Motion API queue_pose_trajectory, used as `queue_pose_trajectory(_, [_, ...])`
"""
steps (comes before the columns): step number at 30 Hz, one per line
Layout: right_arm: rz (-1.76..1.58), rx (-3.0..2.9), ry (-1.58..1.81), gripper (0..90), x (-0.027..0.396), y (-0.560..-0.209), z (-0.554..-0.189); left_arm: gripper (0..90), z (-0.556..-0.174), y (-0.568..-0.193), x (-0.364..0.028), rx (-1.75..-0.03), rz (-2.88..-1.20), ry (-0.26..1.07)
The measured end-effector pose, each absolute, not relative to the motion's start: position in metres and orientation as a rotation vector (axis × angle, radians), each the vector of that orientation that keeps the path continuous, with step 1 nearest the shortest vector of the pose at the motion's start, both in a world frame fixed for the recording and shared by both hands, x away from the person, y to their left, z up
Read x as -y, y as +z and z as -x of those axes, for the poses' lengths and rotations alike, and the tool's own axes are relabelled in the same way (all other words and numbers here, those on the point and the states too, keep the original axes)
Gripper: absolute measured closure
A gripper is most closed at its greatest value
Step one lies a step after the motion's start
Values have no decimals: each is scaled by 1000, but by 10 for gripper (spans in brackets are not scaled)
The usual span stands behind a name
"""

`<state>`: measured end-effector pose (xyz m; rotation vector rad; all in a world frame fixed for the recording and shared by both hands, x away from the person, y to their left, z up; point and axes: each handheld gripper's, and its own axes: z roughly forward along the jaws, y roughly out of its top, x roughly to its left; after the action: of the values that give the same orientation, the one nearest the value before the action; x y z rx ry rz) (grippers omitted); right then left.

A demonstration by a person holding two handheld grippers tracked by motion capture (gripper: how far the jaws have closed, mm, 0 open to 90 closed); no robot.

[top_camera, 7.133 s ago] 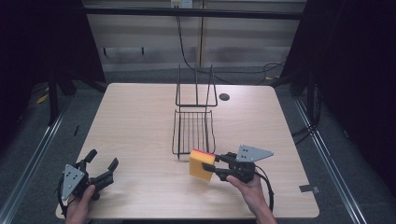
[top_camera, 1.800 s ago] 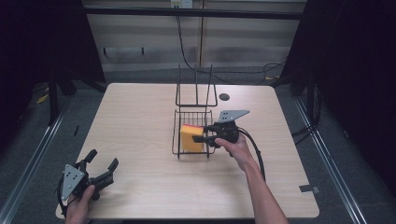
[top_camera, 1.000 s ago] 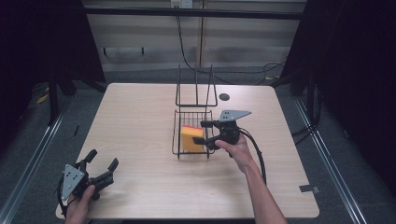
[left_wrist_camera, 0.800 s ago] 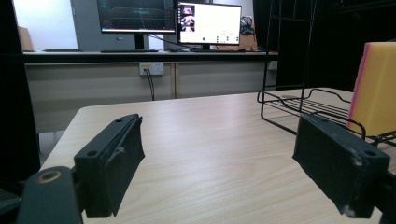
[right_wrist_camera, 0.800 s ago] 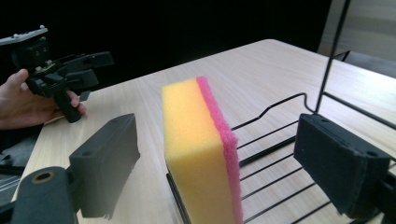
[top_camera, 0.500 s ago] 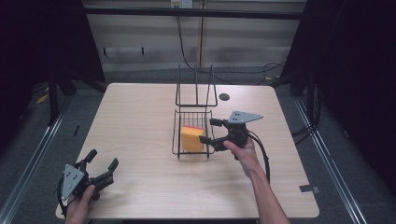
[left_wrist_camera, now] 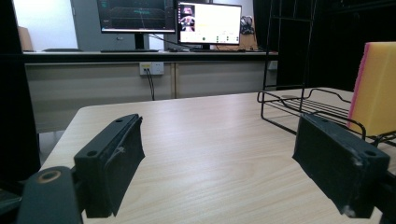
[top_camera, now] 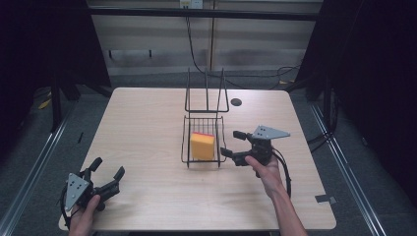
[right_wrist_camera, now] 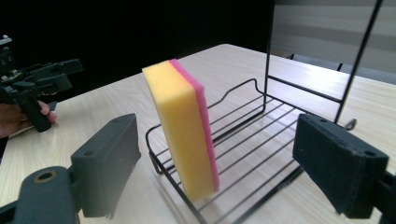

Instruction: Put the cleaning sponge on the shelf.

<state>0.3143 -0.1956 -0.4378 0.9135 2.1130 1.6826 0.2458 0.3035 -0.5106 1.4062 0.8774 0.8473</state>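
1. the yellow sponge with a pink backing (top_camera: 202,145) stands on edge inside the black wire rack (top_camera: 187,142), near the rack's front rim; in the right gripper view the sponge (right_wrist_camera: 184,130) leans a little, its lower edge resting on the rack's wires (right_wrist_camera: 252,140).
2. nothing grips the sponge; it stands free in the rack.
3. the right gripper (top_camera: 235,143) sits just beside the rack's right side, jaws spread wide and empty, pointing at the sponge, clear of it.
4. the rack's tall wire back (top_camera: 206,93) rises behind the sponge, toward the far side of the wooden table (top_camera: 147,118).
5. the left gripper (top_camera: 105,169) is well apart at the table's near left corner, held low, jaws wide apart with nothing between them; from its own view the sponge (left_wrist_camera: 373,88) shows at the far right.
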Motion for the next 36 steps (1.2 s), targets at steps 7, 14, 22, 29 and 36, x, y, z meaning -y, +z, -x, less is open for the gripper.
queue_pose_trajectory(7, [-967, -2077, 1648, 173, 208, -445, -294, 156, -246, -511, -304, -878, -1407, 848])
queue_pose_trajectory(14, [-1007, -2013, 1585, 169, 220, -455, -272, 156, -246, -511, -303, -882, -1400, 848])
queue_pose_trajectory(22, [-1072, -1957, 1536, 166, 235, -468, -248, 155, -246, -511, -303, -880, -1406, 850])
queue_pose_trajectory(29, [-1089, -1888, 1495, 166, 241, -487, -233, 156, -246, -511, -303, -882, -1400, 849])
queue_pose_trajectory(36, [-1120, -1783, 1482, 164, 246, -499, -226, 156, -246, -511, -304, -880, -1406, 852])
